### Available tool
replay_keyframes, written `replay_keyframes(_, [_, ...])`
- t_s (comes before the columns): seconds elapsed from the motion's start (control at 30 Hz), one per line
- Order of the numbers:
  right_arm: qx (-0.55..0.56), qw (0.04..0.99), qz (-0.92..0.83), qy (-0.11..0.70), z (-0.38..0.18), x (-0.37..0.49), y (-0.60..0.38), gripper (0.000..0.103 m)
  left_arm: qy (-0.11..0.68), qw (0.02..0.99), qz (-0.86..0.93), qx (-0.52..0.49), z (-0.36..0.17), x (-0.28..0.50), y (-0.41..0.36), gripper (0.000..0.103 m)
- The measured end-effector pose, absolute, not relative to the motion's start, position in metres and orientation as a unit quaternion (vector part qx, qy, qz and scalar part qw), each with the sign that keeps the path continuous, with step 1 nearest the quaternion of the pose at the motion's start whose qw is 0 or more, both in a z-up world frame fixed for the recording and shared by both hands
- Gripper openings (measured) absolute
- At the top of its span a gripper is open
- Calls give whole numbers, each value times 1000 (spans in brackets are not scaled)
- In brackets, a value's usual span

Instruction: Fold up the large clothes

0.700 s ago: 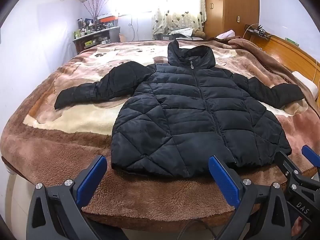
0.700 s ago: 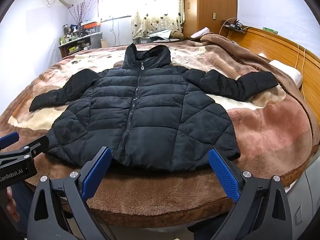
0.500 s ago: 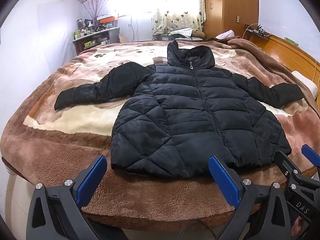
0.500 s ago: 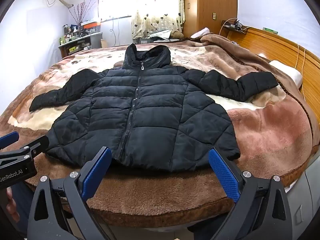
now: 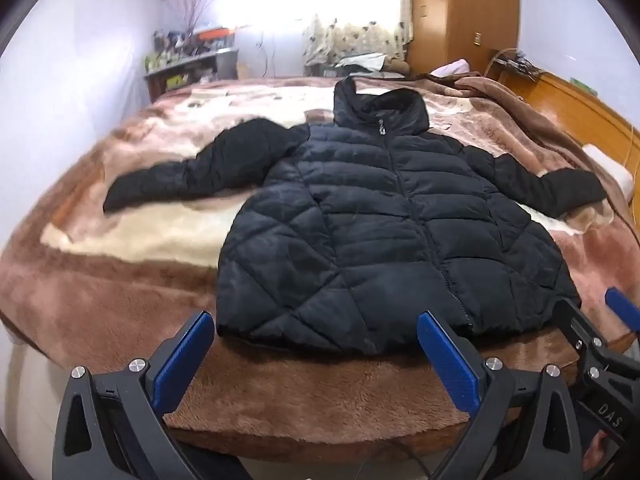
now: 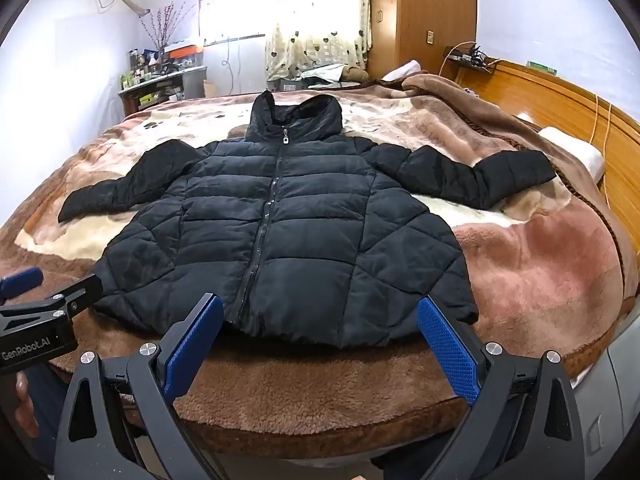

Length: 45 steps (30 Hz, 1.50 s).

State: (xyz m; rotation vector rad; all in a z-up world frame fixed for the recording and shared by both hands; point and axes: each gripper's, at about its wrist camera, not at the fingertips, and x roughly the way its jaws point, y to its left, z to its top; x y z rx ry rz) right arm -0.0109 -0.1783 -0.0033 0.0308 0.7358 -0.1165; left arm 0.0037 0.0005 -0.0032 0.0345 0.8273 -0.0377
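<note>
I see the jacket (image 6: 288, 232) spread flat, zipped, on the blanket (image 6: 540, 272). My left gripper (image 5: 312, 360) and right gripper (image 6: 320, 344) hang before its hem, fingers wide apart, empty.

A black quilted jacket (image 6: 288, 232) lies on a brown-and-cream blanket (image 6: 540, 272) (fingers (image 6: 448, 352) blue-padded).

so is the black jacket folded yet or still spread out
Spread out: the black jacket lies flat on the blanket, zipped, both sleeves stretched sideways.
</note>
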Motion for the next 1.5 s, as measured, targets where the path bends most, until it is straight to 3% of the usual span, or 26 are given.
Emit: replay_keyframes(1.5, [-1,933,-58,355,8,-5,-178,98,398,917,-12,6,14,4,3,103])
